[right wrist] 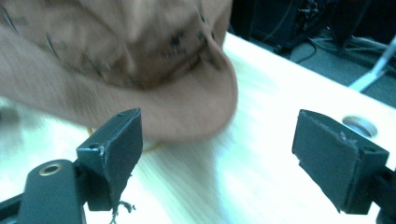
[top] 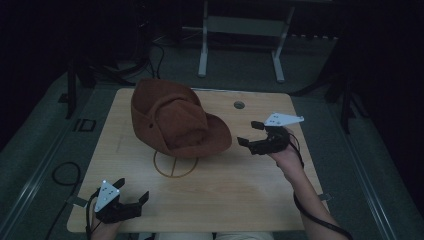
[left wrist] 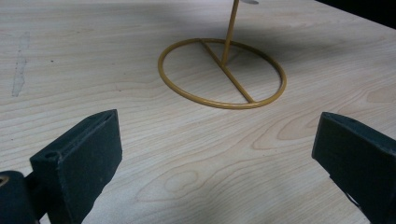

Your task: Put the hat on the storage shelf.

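Your right gripper (top: 251,133) hangs wide open and empty just beside the hat (top: 175,120) on its stand (left wrist: 223,74), your left gripper (top: 131,192) wide open, empty, near the table (top: 240,190) edge

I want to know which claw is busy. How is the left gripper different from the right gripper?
The left gripper sits at the near edge of the table, far from the brown hat; the right gripper is held up close beside the hat's brim. The left gripper points at the yellow wire stand; the right gripper points at the hat. Both are black, open and hold nothing.
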A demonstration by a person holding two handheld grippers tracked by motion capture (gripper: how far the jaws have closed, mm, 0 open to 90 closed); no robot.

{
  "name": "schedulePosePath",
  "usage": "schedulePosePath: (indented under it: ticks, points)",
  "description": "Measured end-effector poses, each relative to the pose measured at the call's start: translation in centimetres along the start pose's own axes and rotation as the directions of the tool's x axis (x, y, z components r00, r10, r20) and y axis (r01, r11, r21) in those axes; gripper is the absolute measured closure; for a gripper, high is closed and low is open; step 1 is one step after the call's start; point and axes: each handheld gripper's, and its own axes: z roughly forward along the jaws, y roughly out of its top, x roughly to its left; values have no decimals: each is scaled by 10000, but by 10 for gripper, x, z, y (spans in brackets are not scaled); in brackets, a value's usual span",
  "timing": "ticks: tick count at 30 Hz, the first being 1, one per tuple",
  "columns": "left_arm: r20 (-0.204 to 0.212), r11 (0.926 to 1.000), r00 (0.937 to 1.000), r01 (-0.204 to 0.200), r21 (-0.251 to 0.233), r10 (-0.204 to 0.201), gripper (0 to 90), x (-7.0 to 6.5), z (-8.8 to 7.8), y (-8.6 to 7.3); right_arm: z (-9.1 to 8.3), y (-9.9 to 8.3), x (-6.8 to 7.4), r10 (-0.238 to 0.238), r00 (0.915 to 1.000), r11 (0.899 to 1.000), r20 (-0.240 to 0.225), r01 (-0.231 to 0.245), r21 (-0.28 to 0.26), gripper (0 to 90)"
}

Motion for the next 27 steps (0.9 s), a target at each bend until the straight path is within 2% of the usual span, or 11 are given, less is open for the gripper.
schedulePosePath:
  ticks: [7, 14, 22, 27]
  points:
    - [17, 10000, 10000, 19, 77, -19, 22, 0, 2, 0, -1, -38, -7, 650, 9979, 9978, 41, -651, 132, 161]
    - [101, 9998, 9999, 29, 179, -31, 22, 0, 3, -1, 2, -70, -5, 474, 9981, 9969, 386, -497, 616, 161]
    - [177, 9998, 9998, -42, 187, 38, 22, -1, 3, -1, -1, -105, -4, 621, 9978, 9940, 247, -640, 886, 137]
    - [209, 9998, 9998, -56, 211, 52, 22, -1, 3, -1, -7, -122, -1, 573, 9973, 9929, 450, -616, 1018, 128]
